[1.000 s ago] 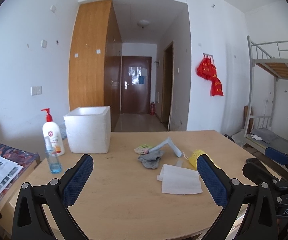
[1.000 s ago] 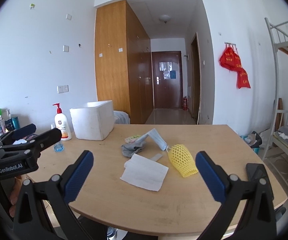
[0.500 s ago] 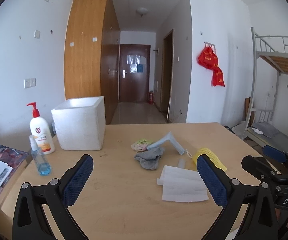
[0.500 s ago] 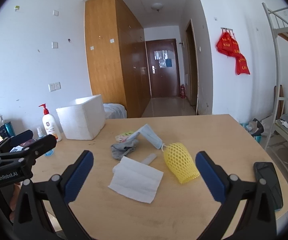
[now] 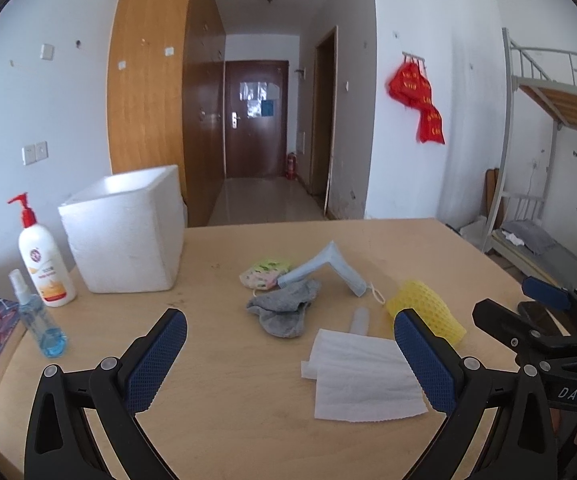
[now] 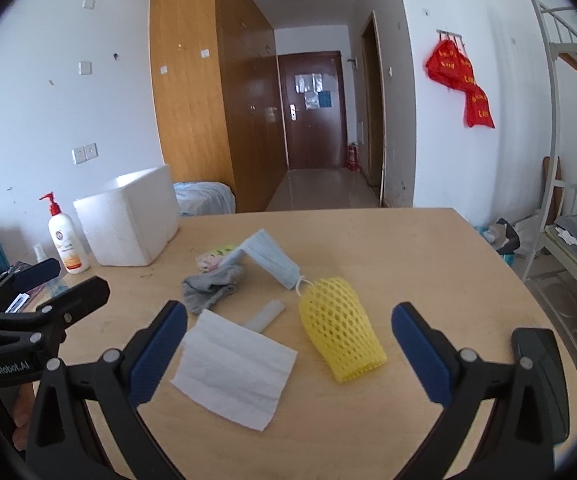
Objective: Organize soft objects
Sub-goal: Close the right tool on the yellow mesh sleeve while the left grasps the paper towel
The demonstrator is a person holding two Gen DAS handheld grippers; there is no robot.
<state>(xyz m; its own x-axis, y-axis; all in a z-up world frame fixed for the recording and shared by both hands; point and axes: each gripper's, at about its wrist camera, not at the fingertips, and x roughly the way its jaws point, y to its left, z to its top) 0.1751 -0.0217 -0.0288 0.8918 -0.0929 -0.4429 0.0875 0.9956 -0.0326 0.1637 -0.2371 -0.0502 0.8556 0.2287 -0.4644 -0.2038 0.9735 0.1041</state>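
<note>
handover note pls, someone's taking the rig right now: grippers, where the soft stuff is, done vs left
Left gripper and right gripper: both open, holding nothing, above the table's near edge.
Loose mid-table: grey sock, blue face mask, yellow foam net, white tissue, small patterned pouch.
White foam box stands back-left; its inside is not visible.
Done: nothing evident. Left: all five.

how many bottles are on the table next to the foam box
2, both left of the white foam box: a white pump bottle with a red top beside it, and a small clear spray bottle with blue liquid nearer the camera. None seem hidden.
</note>
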